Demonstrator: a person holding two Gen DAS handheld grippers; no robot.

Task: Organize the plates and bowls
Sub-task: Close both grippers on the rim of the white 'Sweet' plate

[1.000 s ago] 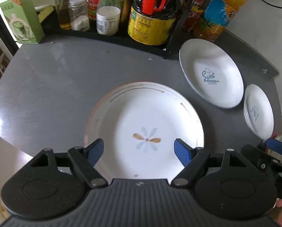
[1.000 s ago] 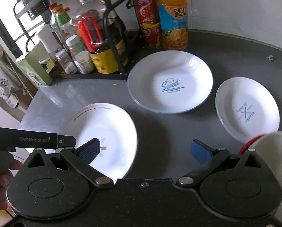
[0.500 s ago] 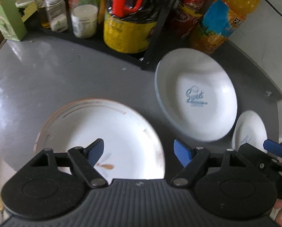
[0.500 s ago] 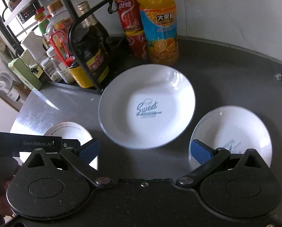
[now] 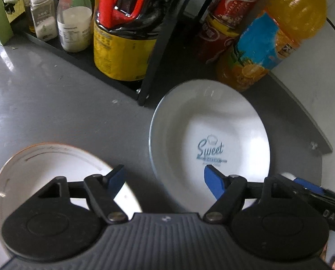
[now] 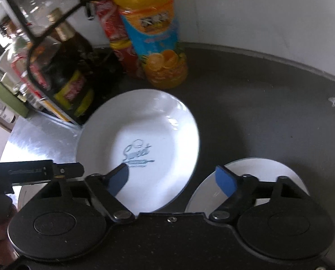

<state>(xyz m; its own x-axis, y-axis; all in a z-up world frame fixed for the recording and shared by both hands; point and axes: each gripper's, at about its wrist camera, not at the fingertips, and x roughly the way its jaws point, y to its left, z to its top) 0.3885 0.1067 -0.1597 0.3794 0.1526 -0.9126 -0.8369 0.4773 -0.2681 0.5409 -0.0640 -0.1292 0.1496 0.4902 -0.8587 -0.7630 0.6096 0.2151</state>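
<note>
A deep white plate with a blue "Sweet" print point(image 5: 212, 135) point(image 6: 142, 135) lies on the grey counter. My left gripper point(image 5: 164, 180) is open just above the counter, straddling the plate's near-left rim, with nothing held. To its left lies a wider white plate with a thin orange rim point(image 5: 52, 171), half hidden under the gripper. My right gripper point(image 6: 173, 178) is open and empty, hovering between the "Sweet" plate and a smaller white plate point(image 6: 252, 171) at the lower right. The left gripper's body point(image 6: 32, 171) shows at the left edge.
A black wire rack point(image 5: 154, 51) with sauce bottles and jars stands at the back left. Red cans point(image 5: 230, 15) and an orange juice bottle point(image 5: 268, 36) point(image 6: 154, 33) stand close behind the "Sweet" plate. A white wall rises behind the curved counter edge point(image 6: 279, 56).
Both grippers have moved forward and to the right, toward the "Sweet" plate. The orange-rimmed plate has slid to the left of the left view. Both stayed open.
</note>
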